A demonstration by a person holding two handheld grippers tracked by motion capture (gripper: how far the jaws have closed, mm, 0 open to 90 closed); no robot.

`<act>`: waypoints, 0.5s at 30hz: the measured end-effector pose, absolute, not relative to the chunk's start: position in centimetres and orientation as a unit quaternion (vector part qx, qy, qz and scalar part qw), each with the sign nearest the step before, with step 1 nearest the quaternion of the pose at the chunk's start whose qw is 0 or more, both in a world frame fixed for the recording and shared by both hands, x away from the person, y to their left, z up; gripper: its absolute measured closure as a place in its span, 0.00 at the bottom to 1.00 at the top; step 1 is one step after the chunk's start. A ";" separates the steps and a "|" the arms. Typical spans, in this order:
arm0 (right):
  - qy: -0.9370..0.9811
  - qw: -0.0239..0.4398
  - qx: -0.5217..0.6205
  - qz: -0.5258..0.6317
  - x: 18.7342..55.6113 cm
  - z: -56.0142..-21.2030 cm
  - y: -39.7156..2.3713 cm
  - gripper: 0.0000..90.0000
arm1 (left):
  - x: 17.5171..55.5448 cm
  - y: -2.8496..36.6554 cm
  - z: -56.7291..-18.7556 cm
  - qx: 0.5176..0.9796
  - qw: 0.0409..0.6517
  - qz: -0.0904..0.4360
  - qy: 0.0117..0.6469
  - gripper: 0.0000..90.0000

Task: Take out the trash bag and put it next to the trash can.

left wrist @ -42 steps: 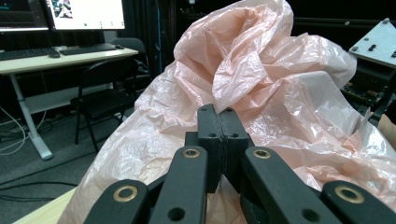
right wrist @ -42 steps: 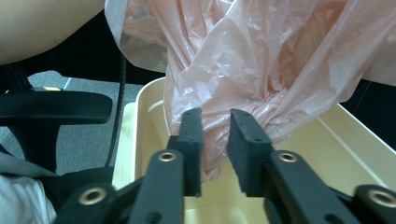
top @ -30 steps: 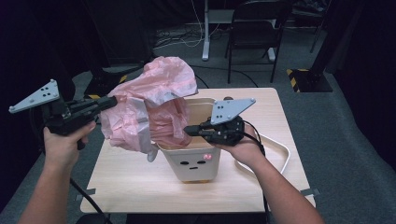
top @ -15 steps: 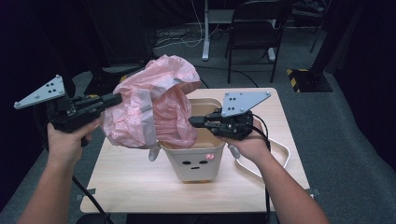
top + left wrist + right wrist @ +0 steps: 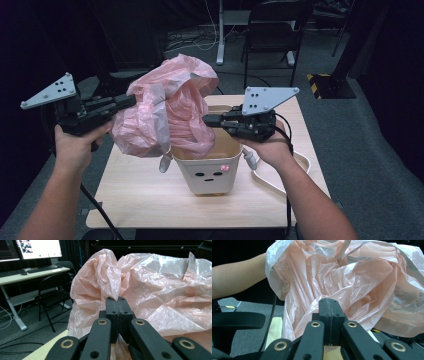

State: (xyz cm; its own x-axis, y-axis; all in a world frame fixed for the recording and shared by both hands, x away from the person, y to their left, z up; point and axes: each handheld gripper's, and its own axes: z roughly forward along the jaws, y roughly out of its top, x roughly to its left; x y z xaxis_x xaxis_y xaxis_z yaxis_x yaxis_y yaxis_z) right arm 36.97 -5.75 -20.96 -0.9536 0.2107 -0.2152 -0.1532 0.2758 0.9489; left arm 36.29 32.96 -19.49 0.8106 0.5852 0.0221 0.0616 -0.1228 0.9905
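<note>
Stretching bag (image 5: 167, 117) crosswise btwn tongs

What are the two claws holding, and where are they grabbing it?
Both hold the pink plastic bag above the small bin. The left claw pinches its left edge, the right claw its right edge.

Black claws (image 5: 206, 120) with brass-ringed screws, grey three-cornered plates, black cables, bare forearms

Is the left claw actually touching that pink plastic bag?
Touching. In the left gripper view, the left claw is shut, with the pink bag pinched between its black jaws.
</note>
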 end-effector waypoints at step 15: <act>0.776 0.152 0.021 0.612 37.5 -19.9 -5.3 1.00 | 35.9 33.7 -19.0 0.719 0.618 0.220 0.231 1.00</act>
State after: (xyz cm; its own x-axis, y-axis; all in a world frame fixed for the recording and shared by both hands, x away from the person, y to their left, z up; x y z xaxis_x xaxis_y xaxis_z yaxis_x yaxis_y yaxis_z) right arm 37.54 -5.26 -19.88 -0.9529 0.2190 -0.2098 -0.1533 0.2490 0.9563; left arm 35.92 33.68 -19.02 0.7960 0.6044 0.0316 0.0597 -0.1303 0.9897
